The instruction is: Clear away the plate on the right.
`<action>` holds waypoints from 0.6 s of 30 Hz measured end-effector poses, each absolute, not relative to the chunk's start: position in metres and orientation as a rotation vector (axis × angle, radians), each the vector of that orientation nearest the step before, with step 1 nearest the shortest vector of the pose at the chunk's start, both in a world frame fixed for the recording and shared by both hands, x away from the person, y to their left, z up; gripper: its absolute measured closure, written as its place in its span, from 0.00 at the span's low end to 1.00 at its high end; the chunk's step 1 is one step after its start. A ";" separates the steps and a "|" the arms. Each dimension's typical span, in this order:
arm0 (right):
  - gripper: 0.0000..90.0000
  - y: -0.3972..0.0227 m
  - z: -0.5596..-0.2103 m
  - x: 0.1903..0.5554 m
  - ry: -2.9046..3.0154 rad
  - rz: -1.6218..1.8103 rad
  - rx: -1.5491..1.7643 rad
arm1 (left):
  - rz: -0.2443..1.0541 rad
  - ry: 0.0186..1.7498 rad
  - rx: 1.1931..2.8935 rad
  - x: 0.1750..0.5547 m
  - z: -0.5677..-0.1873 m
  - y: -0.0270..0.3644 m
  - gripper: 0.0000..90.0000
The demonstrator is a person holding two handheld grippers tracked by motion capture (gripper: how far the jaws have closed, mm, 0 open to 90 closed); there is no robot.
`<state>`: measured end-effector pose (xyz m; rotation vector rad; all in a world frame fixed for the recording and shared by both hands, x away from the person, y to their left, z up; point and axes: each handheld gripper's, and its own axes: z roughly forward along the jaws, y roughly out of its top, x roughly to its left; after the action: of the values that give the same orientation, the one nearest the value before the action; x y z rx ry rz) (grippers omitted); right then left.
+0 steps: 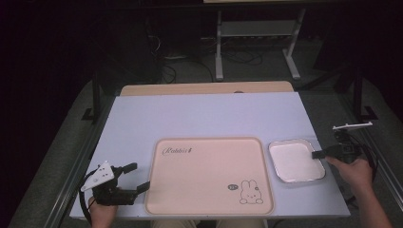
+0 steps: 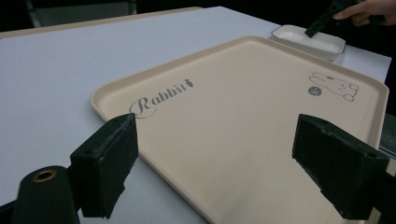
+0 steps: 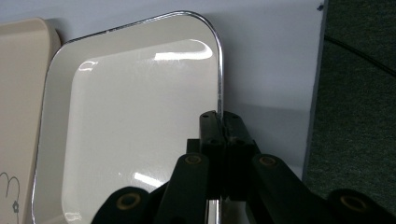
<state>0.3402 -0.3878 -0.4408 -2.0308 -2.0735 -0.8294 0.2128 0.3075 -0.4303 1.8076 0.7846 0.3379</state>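
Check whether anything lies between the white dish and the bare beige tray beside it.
Nothing visible does. The right gripper is shut on the right rim of the white dish, and the beige tray next to it is bare, with only a narrow strip of table between them.

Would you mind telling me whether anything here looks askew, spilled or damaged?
Nothing stands out. The beige tray lies flat and square on the table; the white dish beside it looks intact, its rim pinched by the right gripper.
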 end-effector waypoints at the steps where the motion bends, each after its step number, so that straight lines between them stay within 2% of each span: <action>1: 0.98 -0.388 -0.441 0.340 -2.069 -0.836 -2.035 | 0.338 0.784 1.806 0.213 -0.430 0.308 0.16; 18: 0.98 -0.386 -0.430 0.323 -1.959 -1.059 -2.003 | 0.340 0.782 1.801 0.212 -0.429 0.308 0.16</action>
<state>0.3229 -0.3861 -0.4297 -2.0027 -1.9587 -1.0594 0.2121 0.3084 -0.4294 1.8013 0.7816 0.3400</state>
